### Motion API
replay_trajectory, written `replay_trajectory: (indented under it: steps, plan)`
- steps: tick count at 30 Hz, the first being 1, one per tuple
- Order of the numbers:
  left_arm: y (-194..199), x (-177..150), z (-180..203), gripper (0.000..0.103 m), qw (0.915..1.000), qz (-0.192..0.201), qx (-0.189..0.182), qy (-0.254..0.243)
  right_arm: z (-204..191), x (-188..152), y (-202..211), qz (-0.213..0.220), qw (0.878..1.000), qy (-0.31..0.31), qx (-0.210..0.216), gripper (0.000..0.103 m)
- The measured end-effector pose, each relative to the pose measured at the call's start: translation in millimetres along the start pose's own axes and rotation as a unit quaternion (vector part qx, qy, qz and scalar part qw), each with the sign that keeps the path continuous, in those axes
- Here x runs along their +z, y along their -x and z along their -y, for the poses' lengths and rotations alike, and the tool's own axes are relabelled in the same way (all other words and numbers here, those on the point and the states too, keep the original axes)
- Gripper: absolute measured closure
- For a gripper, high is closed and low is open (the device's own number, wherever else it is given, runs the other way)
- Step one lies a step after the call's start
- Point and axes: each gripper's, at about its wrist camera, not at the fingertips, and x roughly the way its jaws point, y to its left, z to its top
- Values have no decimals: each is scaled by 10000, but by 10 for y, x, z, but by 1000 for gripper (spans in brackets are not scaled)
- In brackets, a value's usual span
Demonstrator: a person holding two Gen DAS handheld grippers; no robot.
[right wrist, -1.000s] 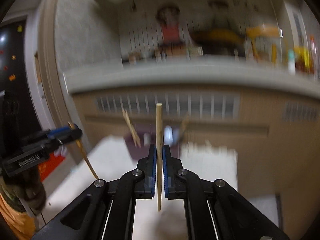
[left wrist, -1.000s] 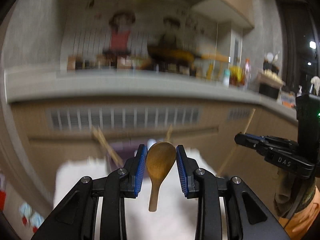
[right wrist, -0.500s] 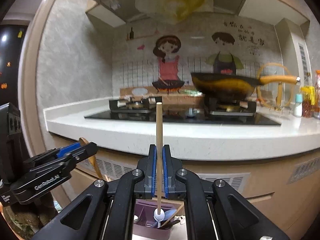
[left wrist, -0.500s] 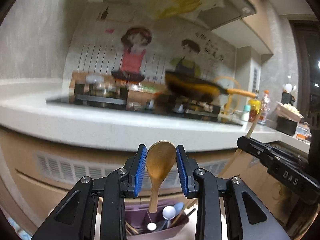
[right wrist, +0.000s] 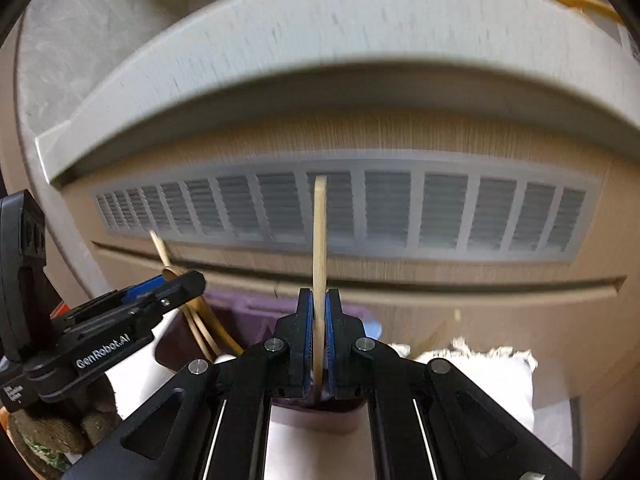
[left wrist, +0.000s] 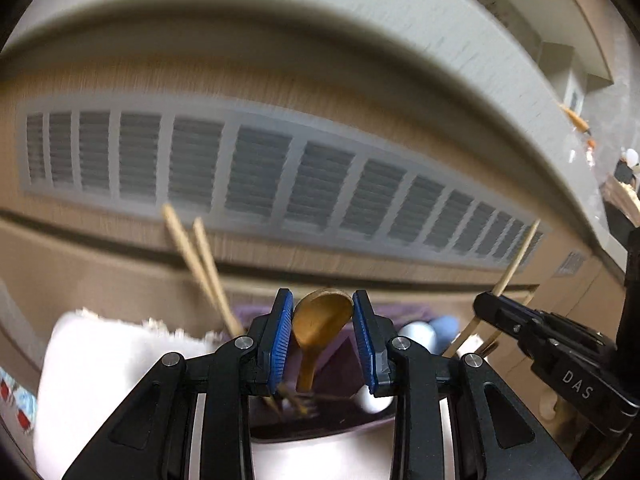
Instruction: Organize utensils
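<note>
The left tongs [left wrist: 322, 334] clamp a wooden spoon [left wrist: 320, 320] by its bowl; the right tongs [right wrist: 319, 334] pinch a chopstick [right wrist: 319, 248]. Both light and stiff, probably slippery, above the purple holder [right wrist: 248, 312] at six o'clock.

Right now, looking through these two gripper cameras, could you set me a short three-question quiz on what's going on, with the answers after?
1. True or false: the left gripper holds a metal fork.
2. What thin thing stands upright in the right gripper?
A) a wooden stick
B) a blue spoon
C) a knife
3. What colour is the utensil holder just beyond both grippers?

Key:
1. False. It holds a wooden spoon, bowl end up, handle pointing down.
2. A. A wooden stick, probably a chopstick, is pinched between the shut jaws.
3. Purple. Two sticks already lean in it, and it stands by a white cloth.
</note>
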Motion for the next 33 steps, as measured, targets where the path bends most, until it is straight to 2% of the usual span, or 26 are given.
replay_trajectory:
  steps: [6, 8, 9, 10, 12, 15, 17, 19, 20, 22, 25, 30, 33]
  plan:
    - [-71, -153, -87, 69, 9997, -173, 60, 163, 28, -144, 15, -56, 9999, -75, -74, 96]
    - [35, -170, -119, 61, 9997, -81, 67, 199, 42, -164, 46, -77, 9999, -93, -114, 94]
    - [130, -156, -97, 58, 9998, 34, 97, 171, 28, -162, 78, -59, 9998, -77, -178, 84]
    - [198, -106, -54, 53, 9997, 144, 126, 125, 19, -170, 130, -18, 9997, -48, -237, 71]
    - [444, -68, 25, 46, 9986, 485, 198, 5, 1, -187, 288, 152, 9993, -22, -339, 61]
    - [825, -67, 115, 31, 9951, 950, 261, -65, -91, -211, 557, 415, 9980, 30, -474, 58]
    - [1115, -146, 195, 20, 9912, 1239, 438, -148, -186, -270, 814, 663, 9959, 26, -621, 47]
    - [1359, -227, 265, 9, 9871, 1462, 593, -265, -324, -362, 1053, 934, 9925, 44, -782, 29]
    - [1452, -303, 295, 3, 9852, 1531, 682, -348, -411, -445, 1204, 1117, 9901, 70, -848, 25]
    - [1660, -516, 364, 0, 9815, 1628, 853, -538, -440, -643, 1485, 1401, 9870, 80, -786, 6]
    - [1867, -835, 377, 0, 9816, 1469, 1007, -690, -483, -945, 1766, 1530, 9861, 6, -651, 1]
    - [2112, -1398, 431, 0, 9851, 1068, 1187, -640, -693, -1342, 1845, 1134, 9911, 22, -692, 1]
    - [2234, -1668, 529, 0, 9796, 1076, 1493, -805, -750, -1598, 1973, 1040, 9911, -9, -826, 1]
